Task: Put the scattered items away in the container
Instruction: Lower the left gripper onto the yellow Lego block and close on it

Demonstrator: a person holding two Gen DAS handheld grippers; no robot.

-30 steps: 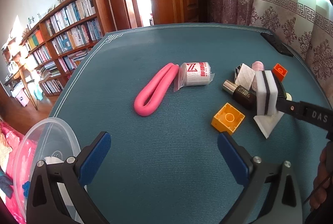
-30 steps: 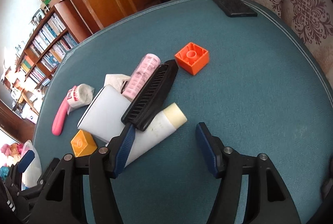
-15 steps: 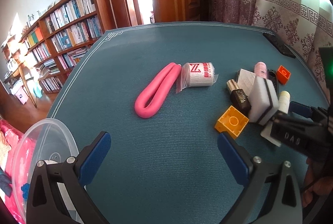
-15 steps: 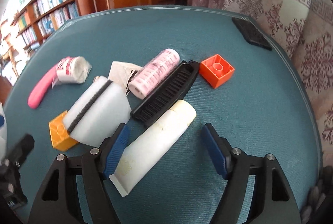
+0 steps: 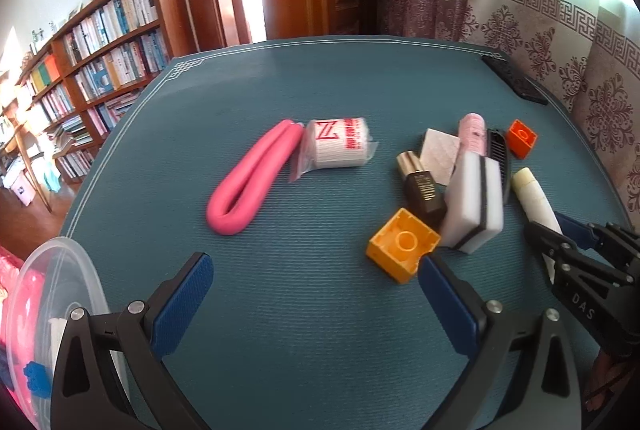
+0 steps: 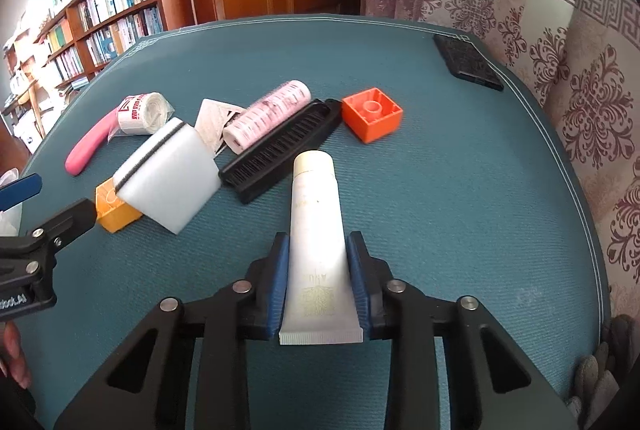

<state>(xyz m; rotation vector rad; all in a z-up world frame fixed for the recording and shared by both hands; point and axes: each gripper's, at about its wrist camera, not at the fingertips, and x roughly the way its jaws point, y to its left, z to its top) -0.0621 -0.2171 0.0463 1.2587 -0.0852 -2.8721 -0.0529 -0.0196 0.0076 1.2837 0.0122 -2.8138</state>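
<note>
My right gripper [image 6: 318, 278] is shut on the lower half of a cream tube [image 6: 314, 214] lying on the teal table mat [image 6: 440, 190], cap pointing away. Beyond it lie a black comb [image 6: 284, 154], a pink roll [image 6: 266, 116], an orange brick [image 6: 372, 114], a white sponge [image 6: 168, 182], a yellow brick [image 6: 114, 206] and a paper sachet [image 6: 214, 118]. My left gripper [image 5: 314, 306] hangs open over bare mat, short of the yellow brick [image 5: 402, 244]. A pink foam tube [image 5: 252, 178], a bagged white roll [image 5: 340, 146] and a dark bottle [image 5: 422, 186] lie ahead. The clear container [image 5: 52, 294] sits at lower left.
A black phone [image 6: 466, 64] lies near the mat's far right edge. Patterned curtains hang close behind the right side. A bookshelf [image 5: 100, 62] and a wooden door stand beyond the far edge. A hand shows at the lower left of the right wrist view.
My right gripper turned to line up with the cream tube and shut on it; it stood open around the tube before. My left gripper has hardly moved.
</note>
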